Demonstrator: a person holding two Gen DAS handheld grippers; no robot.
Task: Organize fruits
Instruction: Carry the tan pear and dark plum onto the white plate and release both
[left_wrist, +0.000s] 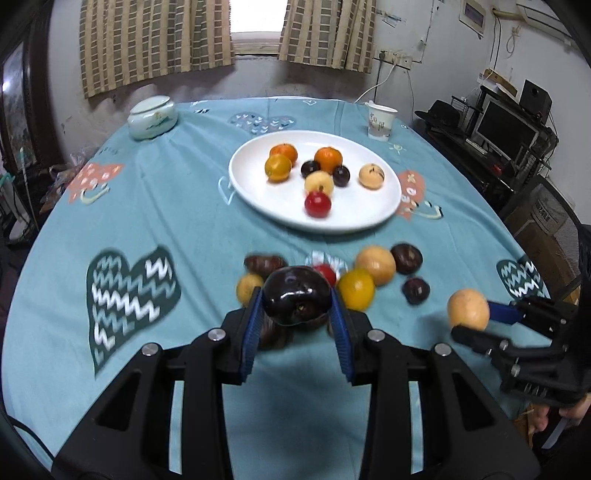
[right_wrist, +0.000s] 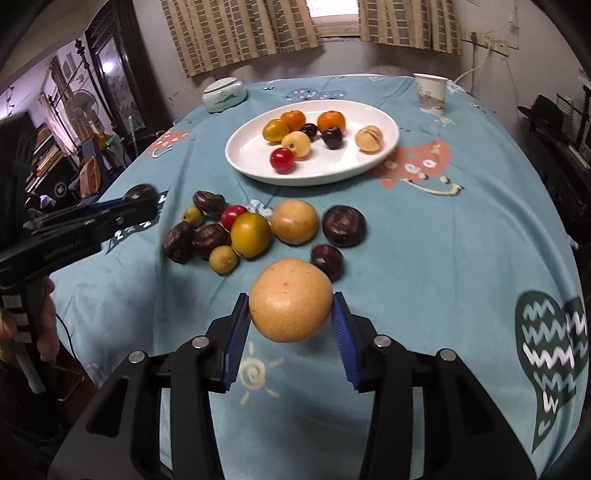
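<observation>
Lived-in home room, checked curtains (left_wrist: 155, 40) at far window, round worktop (left_wrist: 147, 206) under patterned cloth, computer desk (left_wrist: 506, 136) far right, dark cabinet (right_wrist: 110, 66) left

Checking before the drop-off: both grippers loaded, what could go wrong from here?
1. The left gripper pinches a round, glossy dark fruit by its sides; it could slip out.
2. The right gripper holds a tan fruit wider than its pads, so the grip looks marginal.
3. The plate already carries eight loose round fruits; a dropped fruit may knock them, like the red one, rolling.
</observation>
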